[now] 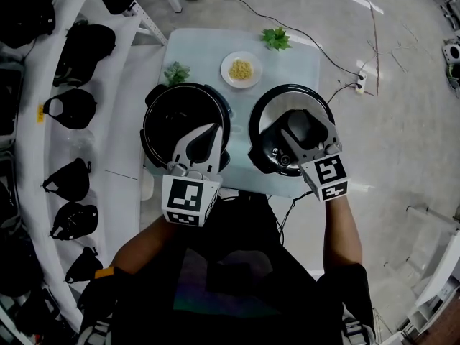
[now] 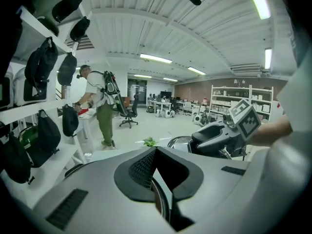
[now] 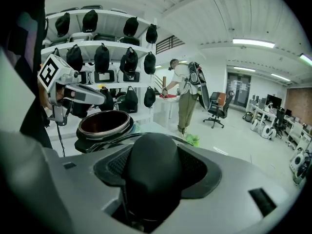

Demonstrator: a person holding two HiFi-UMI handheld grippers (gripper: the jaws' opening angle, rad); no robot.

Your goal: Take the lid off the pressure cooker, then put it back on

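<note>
The black pressure cooker (image 1: 162,103) stands open on the left half of the small table, its inner pot (image 3: 105,123) showing. My left gripper (image 1: 212,131) is shut on the cooker's near right rim (image 2: 160,204), a thin metal edge between the jaws. The round lid (image 1: 269,110) is off the pot and to its right, at about rim height. My right gripper (image 1: 291,131) is shut on the lid's black handle (image 3: 153,165), which fills the space between the jaws. Whether the lid touches the table is hidden.
Behind the cooker and lid, the pale table (image 1: 302,56) holds a white plate of yellow food (image 1: 241,70) and two green sprigs (image 1: 276,39), (image 1: 177,72). White shelves of black bags (image 1: 72,106) run along the left. A power strip (image 1: 359,83) lies on the floor. A person (image 2: 100,106) stands far off.
</note>
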